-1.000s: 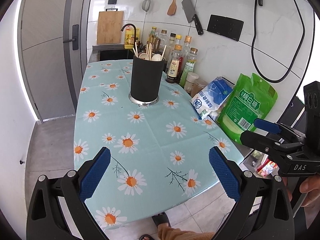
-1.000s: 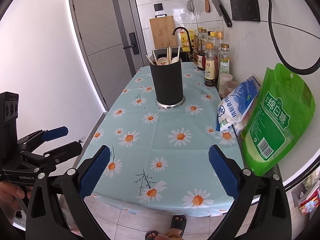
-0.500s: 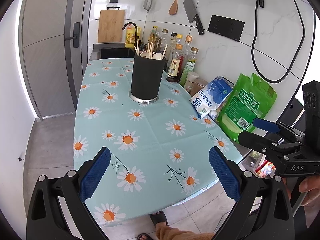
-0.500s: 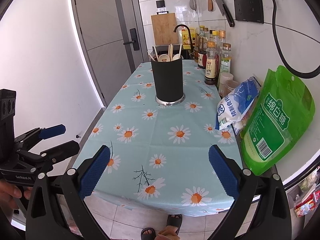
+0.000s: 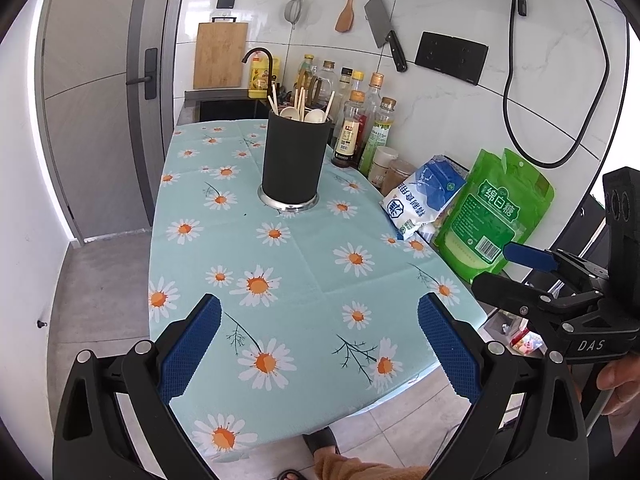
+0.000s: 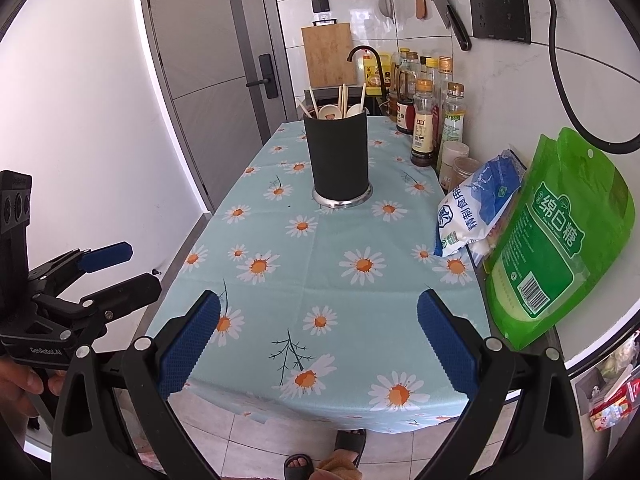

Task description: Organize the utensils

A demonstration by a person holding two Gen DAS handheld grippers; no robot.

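Note:
A black cylindrical utensil holder [image 5: 295,160] on a silver base stands mid-table, also in the right wrist view [image 6: 339,159]. Chopsticks and pale spoons [image 5: 301,112] stick out of its top. My left gripper [image 5: 319,346] is open and empty, held over the table's near edge. My right gripper [image 6: 318,342] is open and empty, also over the near edge. Each gripper shows in the other's view: the right gripper [image 5: 520,266] at the right, the left gripper [image 6: 116,268] at the left. No loose utensils show on the daisy tablecloth [image 5: 296,264].
A green sugar bag [image 5: 494,216] and a blue-white salt bag [image 5: 420,200] lean at the table's right side. Sauce bottles [image 5: 360,128] and jars stand behind them by the wall. A cleaver and a wooden spatula hang on the wall. My feet show below the table.
Both grippers have drawn back slightly from the table and stay open. The holder has not moved.

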